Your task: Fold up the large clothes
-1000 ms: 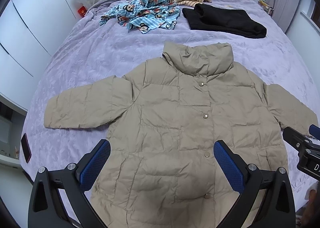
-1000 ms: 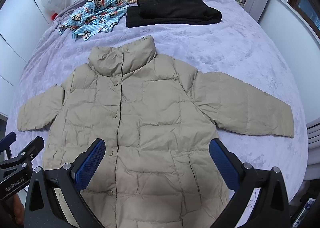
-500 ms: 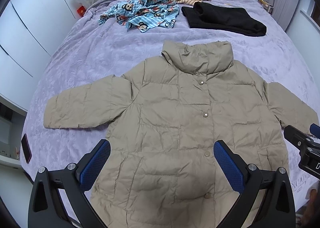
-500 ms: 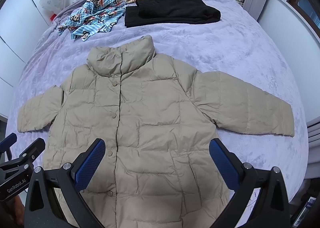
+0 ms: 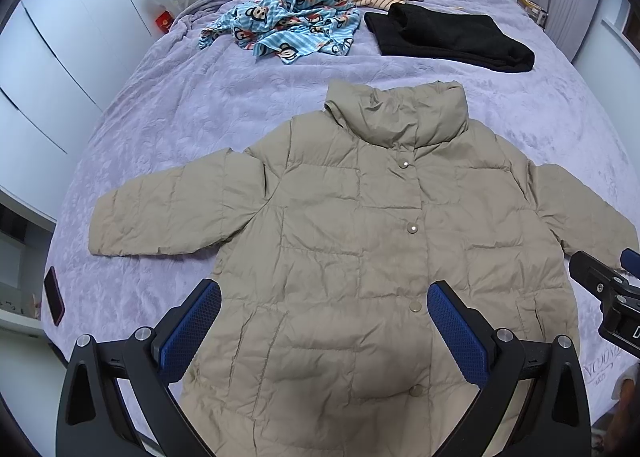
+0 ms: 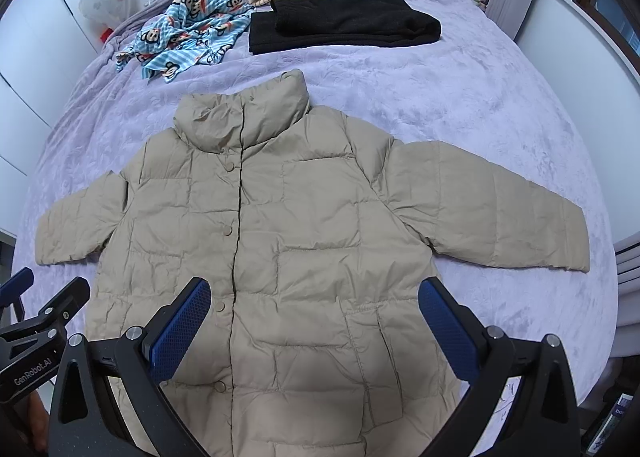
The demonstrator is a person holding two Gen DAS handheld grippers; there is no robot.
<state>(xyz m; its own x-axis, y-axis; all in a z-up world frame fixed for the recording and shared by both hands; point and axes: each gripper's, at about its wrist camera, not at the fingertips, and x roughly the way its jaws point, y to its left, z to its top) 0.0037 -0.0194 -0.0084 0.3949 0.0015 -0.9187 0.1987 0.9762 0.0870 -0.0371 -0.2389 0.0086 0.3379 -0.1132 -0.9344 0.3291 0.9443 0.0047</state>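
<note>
Jacket: the beige puffer jacket (image 5: 352,249) lies flat and face up on the purple bedspread (image 5: 192,105), snaps closed, both sleeves spread out.
Left tongs: your left gripper (image 5: 324,331) hovers over the hem, jaws wide, holding nothing.
Right tongs: your right gripper (image 6: 314,329) hovers likewise, wide and empty.
Step in hand: likely the first sleeve fold.
Doing it well: pinch each cuff (image 5: 100,229) through both layers, carry it across the chest, and press out trapped air.
</note>
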